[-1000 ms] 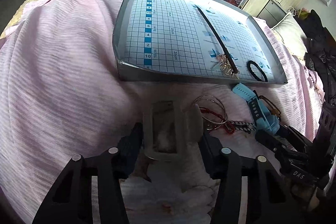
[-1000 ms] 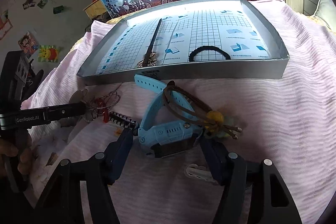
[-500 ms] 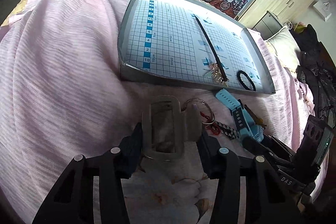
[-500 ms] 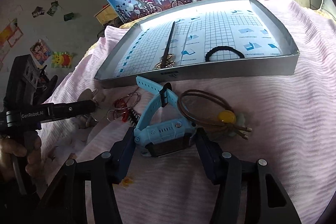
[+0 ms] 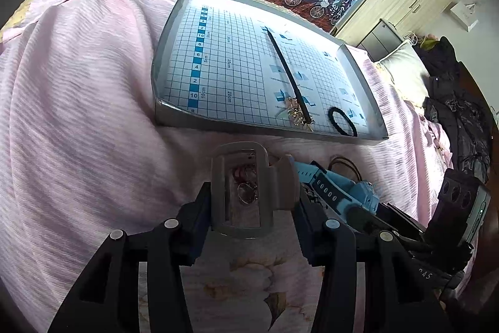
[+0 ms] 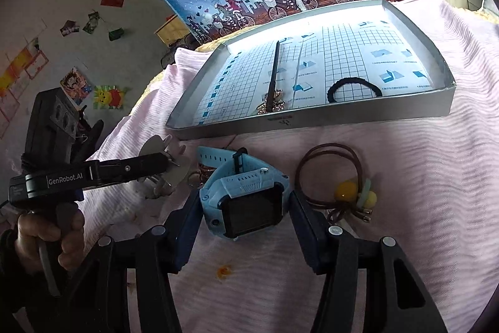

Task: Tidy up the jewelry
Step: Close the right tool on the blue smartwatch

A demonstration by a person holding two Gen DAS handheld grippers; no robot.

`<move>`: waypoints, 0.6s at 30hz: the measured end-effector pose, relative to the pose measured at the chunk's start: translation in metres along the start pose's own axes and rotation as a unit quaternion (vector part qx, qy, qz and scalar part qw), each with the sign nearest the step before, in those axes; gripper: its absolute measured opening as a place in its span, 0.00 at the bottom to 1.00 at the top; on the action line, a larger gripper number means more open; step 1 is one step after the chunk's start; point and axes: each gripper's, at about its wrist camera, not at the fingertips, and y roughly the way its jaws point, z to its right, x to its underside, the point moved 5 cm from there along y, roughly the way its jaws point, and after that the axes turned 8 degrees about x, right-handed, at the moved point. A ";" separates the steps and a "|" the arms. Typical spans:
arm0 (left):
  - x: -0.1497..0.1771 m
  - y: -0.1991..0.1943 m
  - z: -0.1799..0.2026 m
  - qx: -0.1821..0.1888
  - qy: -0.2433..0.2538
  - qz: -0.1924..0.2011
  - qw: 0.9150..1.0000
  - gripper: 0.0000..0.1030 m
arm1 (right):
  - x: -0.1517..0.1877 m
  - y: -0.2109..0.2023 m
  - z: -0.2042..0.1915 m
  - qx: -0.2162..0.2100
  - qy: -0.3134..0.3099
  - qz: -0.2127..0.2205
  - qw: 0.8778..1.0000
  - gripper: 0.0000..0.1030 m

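Right wrist view, right gripper (image 6: 246, 208) level, jaws clamping blue watch (image 6: 249, 202), left gripper (image 5: 252, 195) jaws gripping grey frame (image 5: 240, 189).

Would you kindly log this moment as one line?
left gripper: shut on grey clip | right gripper: shut on blue watch | tray: hair stick, black hair tie

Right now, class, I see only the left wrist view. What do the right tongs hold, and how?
Observer: The right tongs are shut on the blue watch, gripping its case by the sides.
Operator: What lies beside it?
Observer: A brown hair tie with a yellow bead lies on the blanket to the watch's right, apart from it.
Operator: What carries my tool?
Observer: A hand grips the handle of the left tongs.
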 end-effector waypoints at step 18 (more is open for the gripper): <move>0.009 0.011 -0.003 -0.024 0.007 -0.025 0.999 0.42 | 0.000 0.016 0.006 -0.008 0.001 -0.019 1.000 0.64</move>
